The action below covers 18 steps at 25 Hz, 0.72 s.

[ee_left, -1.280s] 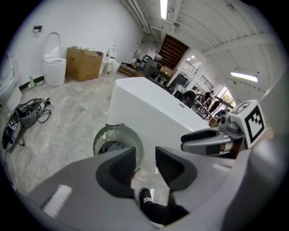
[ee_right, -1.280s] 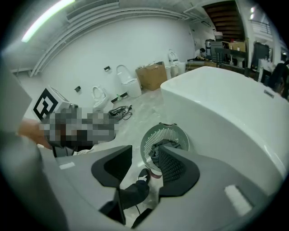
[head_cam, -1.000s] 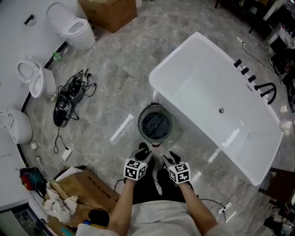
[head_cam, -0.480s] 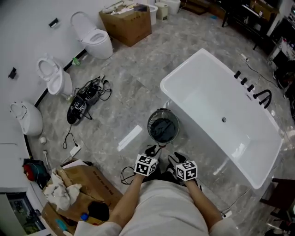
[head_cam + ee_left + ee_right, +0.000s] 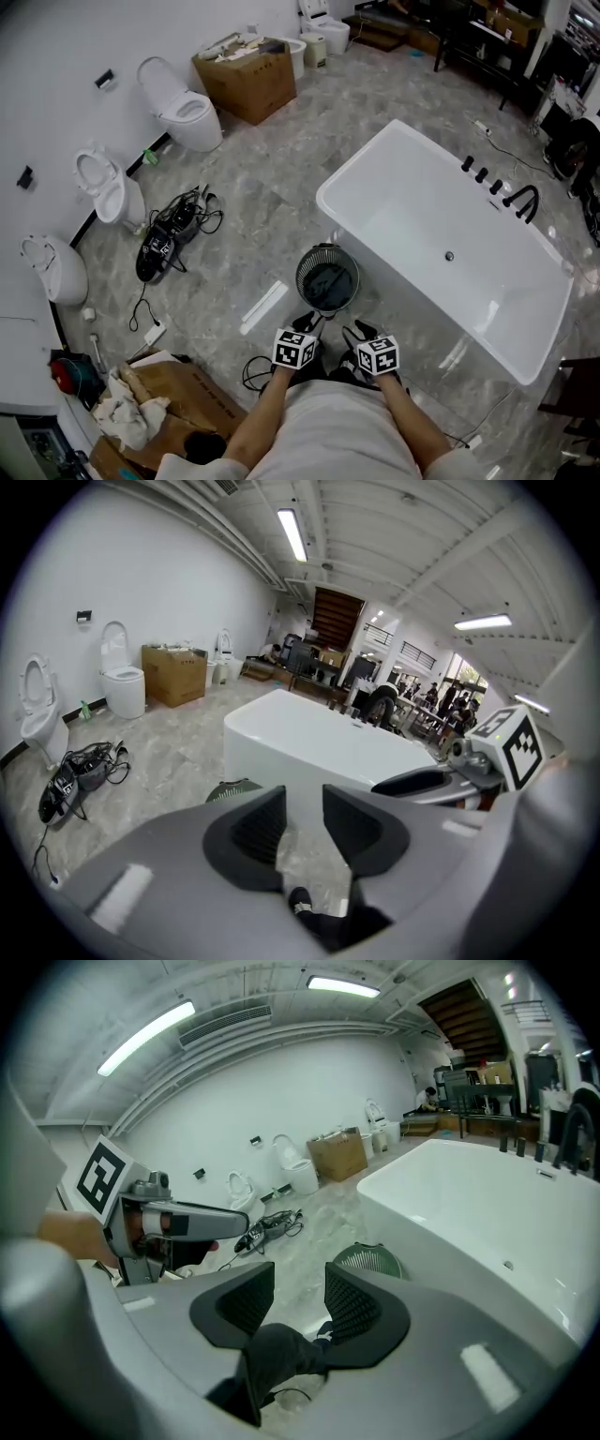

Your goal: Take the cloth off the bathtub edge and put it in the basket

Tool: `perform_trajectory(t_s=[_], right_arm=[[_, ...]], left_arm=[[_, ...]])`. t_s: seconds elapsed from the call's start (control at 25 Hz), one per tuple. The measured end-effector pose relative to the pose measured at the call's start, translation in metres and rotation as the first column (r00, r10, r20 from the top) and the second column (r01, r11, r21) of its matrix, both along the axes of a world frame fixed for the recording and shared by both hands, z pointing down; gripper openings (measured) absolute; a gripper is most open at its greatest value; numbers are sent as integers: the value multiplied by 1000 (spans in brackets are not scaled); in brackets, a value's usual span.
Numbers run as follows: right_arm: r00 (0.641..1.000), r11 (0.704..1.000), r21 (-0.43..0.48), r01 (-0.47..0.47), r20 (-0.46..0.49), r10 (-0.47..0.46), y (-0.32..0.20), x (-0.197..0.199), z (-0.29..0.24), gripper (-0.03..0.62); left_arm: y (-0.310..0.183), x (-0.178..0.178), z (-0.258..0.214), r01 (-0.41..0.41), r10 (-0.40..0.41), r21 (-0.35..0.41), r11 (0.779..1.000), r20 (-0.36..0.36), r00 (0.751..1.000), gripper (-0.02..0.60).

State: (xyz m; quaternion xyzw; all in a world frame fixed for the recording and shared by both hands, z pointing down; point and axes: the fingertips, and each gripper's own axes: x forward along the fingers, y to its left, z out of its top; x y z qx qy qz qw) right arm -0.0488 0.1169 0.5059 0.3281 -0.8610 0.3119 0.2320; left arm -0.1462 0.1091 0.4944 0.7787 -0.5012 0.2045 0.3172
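Note:
A dark cloth (image 5: 330, 282) lies inside the round wire basket (image 5: 301, 273), which stands on the floor against the near side of the white bathtub (image 5: 367, 156). No cloth shows on the tub's rim. My left gripper (image 5: 308, 322) and right gripper (image 5: 356, 331) hang side by side close to the person's body, just short of the basket. Both are open with nothing between their fingers. In the left gripper view the left gripper (image 5: 304, 806) points at the tub (image 5: 309, 742), with the basket (image 5: 232, 787) low at left. The right gripper (image 5: 300, 1283) faces the floor beside the basket (image 5: 368, 1260).
Black taps (image 5: 495, 187) sit on the tub's far rim. Two toilets (image 5: 181, 107) and a cardboard box (image 5: 246, 77) line the left wall. A tangle of black cables (image 5: 167, 238) lies on the floor, and an open box with rags (image 5: 141, 398) is at the near left.
The head view has swung to show more of the far room. Both grippers stay together in front of the body with their jaws unchanged. The basket and cloth have not moved.

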Motion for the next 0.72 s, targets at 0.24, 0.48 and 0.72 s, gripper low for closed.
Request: perform_trajectory(t_s=[0.24,0.48,0.72], right_arm=[[1000,1000,-3,4,-9,-4,2,6,7,160],[999,999,11,-45,13,45,-12,20,4,101],[997,997,22,-73,28,73,-27,25,1,13]], left_arm=[[3,6,6,-6,6,-6,1000,19,1000,158],[-3,4,5,29,-29,9,1000,28,999,146],[-8,0,2,44,-45,21,999,13,999,76]])
